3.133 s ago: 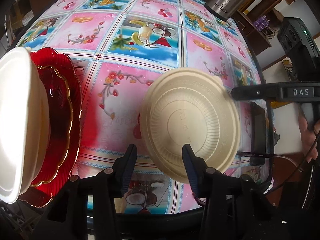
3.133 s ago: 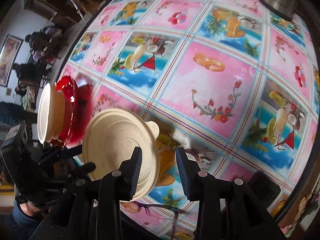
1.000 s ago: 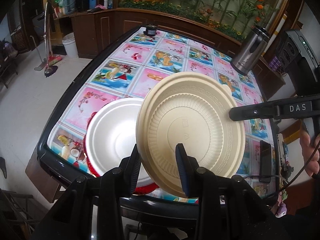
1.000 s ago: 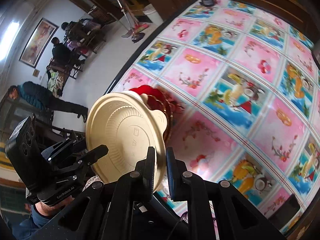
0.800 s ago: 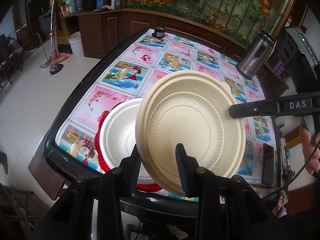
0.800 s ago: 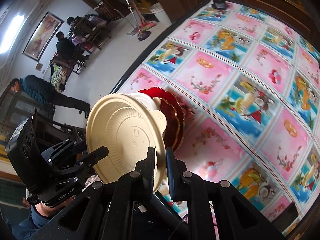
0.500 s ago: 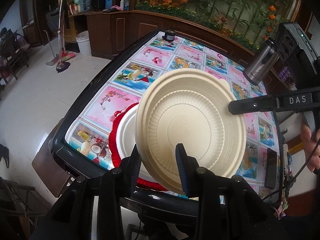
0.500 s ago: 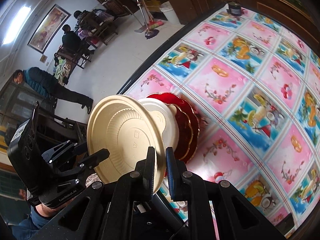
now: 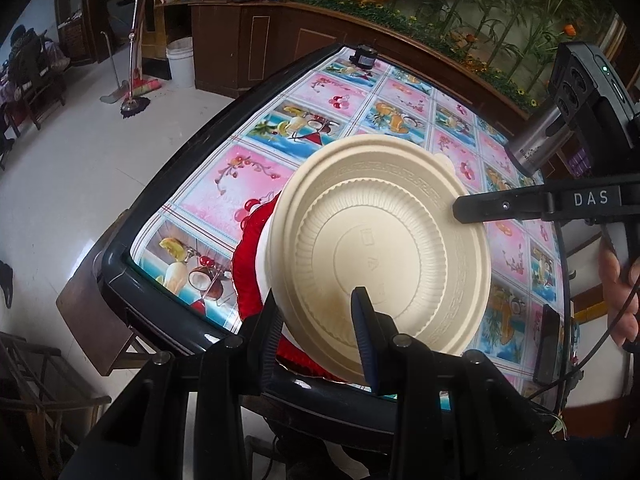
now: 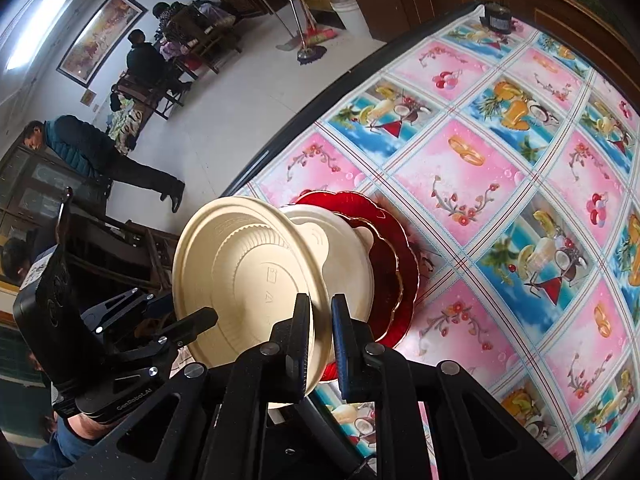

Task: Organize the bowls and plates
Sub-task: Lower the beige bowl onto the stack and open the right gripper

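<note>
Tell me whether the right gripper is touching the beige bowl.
Touching. The right wrist view shows the right gripper with its two fingers closed on the rim of the beige bowl. The left wrist view shows its finger tip lying on the opposite rim.

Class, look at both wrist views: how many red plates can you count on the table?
2. The smaller red plate sits on the larger red plate, under the white bowl; others may be hidden.
</note>
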The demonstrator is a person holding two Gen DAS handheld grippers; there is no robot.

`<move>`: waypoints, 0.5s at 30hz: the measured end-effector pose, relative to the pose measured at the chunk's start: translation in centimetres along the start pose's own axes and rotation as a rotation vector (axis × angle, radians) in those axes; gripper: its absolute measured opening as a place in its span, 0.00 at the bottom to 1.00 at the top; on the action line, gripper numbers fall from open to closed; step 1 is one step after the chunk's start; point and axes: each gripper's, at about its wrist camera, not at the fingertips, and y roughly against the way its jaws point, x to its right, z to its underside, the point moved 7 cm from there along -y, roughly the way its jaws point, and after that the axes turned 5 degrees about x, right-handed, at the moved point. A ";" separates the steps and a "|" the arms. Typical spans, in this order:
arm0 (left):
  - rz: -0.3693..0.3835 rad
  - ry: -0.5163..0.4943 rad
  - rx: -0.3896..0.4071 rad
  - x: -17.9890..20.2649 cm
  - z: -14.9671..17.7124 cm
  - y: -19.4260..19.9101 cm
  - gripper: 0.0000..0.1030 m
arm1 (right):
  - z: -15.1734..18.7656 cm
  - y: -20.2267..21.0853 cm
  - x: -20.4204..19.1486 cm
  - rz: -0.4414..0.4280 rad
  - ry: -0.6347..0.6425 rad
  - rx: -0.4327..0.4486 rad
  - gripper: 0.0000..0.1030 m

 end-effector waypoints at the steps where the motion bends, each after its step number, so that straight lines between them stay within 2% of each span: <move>1: -0.001 0.005 -0.005 -0.2 0.1 -0.3 0.31 | 0.0 -0.4 0.1 0.004 -0.001 -0.005 0.12; 15: -0.025 0.019 -0.047 -0.8 0.2 -3.2 0.31 | -0.5 -3.8 2.0 0.028 -0.025 -0.054 0.12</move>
